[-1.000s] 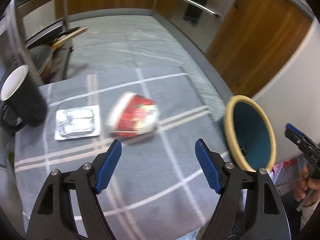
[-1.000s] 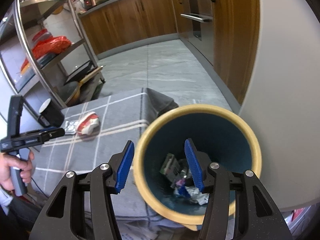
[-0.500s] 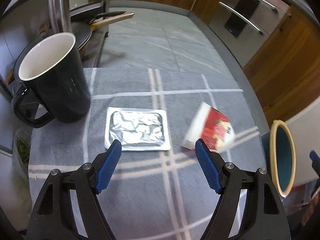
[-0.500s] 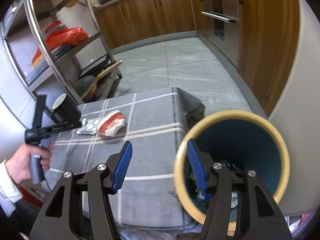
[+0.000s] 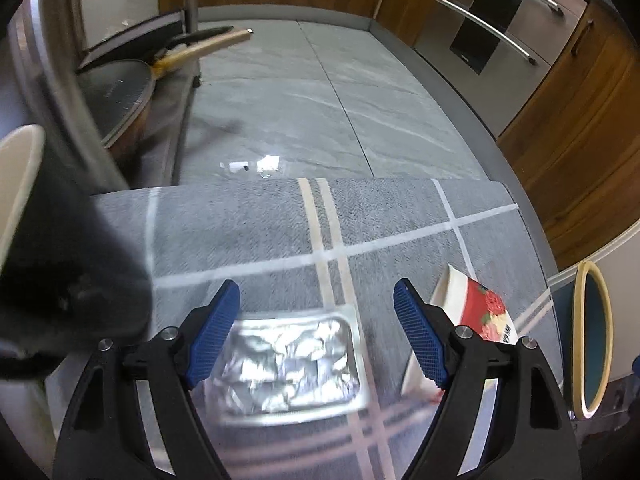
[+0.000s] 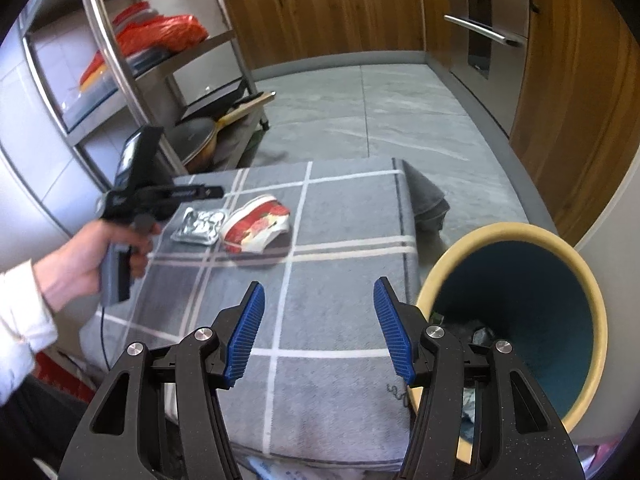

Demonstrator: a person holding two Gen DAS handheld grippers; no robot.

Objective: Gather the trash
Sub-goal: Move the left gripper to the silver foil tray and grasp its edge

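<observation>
A crumpled silver foil blister tray (image 5: pixel 290 364) is found flat on the grey cloth with white check lines (image 5: pixel 260 232) that covers the table. The left gripper (image 5: pixel 316 320) is held over this tray with its blue-padded jaws opening; the tray is seen below and between them, and no pad is seen pressing on it. Just beside the tray, on its right in the left wrist view, a crushed red and white paper cup (image 5: pixel 476 316) is lying on its side. On the tray's other side a black mug with a white interior (image 5: pixel 60 256) stands close, blurred and filling that edge of the view. Beyond the cup, off the table edge, a tall bin with a cream rim and teal interior (image 6: pixel 532 304) is placed, with scraps visible at its bottom. The right gripper (image 6: pixel 318 332) is held released over bare cloth near the bin, well apart from the tray, nothing between its jaws. A metal rack (image 6: pixel 120 60) with pans stands behind the mug.
</observation>
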